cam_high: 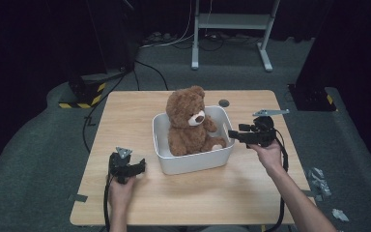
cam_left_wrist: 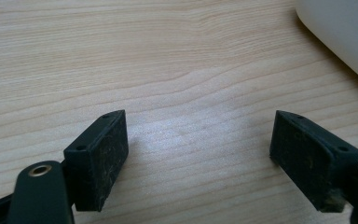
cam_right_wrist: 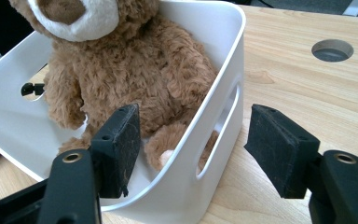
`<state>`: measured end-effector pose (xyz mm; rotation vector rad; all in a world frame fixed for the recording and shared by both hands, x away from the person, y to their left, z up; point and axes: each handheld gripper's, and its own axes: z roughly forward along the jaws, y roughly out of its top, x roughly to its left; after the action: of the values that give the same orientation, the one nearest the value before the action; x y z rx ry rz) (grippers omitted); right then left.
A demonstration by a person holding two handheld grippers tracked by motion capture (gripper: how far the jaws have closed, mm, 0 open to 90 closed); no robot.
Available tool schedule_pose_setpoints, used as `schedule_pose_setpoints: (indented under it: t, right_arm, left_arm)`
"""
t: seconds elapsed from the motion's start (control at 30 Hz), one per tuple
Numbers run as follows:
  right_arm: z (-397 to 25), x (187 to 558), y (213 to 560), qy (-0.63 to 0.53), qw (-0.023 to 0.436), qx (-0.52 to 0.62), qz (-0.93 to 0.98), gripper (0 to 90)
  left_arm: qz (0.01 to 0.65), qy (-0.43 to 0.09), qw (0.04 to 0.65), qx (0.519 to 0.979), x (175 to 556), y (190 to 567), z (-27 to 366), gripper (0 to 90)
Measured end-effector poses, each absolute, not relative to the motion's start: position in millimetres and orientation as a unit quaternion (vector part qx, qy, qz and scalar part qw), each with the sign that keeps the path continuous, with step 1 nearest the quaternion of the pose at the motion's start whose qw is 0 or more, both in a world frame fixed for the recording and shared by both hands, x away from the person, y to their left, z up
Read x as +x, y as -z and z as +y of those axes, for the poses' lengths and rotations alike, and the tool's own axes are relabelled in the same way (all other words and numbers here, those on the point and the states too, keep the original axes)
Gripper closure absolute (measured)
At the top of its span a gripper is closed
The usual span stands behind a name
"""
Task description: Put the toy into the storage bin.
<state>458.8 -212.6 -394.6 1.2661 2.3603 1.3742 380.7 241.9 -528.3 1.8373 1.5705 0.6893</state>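
A brown teddy bear [cam_high: 188,121] is sitting upright in a white bin [cam_high: 193,162] at the middle of the wooden table [cam_high: 125,111]. The right gripper [cam_right_wrist: 191,149] is hovering with jaws spread wide astride the bin's handle wall, gripping nothing. The left gripper [cam_left_wrist: 198,154] is resting near the bin, jaws wide and empty.

It looked like a lab or recording studio: black curtains [cam_high: 38,34] walled the space, cables [cam_high: 174,41] trailed over grey carpet [cam_high: 24,159], and hazard-striped stand bases [cam_high: 82,94] flanked a lone wooden surface [cam_high: 130,116].
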Motion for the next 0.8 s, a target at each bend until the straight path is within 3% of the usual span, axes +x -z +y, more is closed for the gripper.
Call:
schedule_pose_setpoints:
  t: [0.8]
  right_arm:
    - [-216.2,454.3,408.0,-0.455,0.066,0.429,0.777,34.6]
  left_arm:
    - [0.594,-0.261,0.309,0.695,380.7,528.3,241.9,19.2]
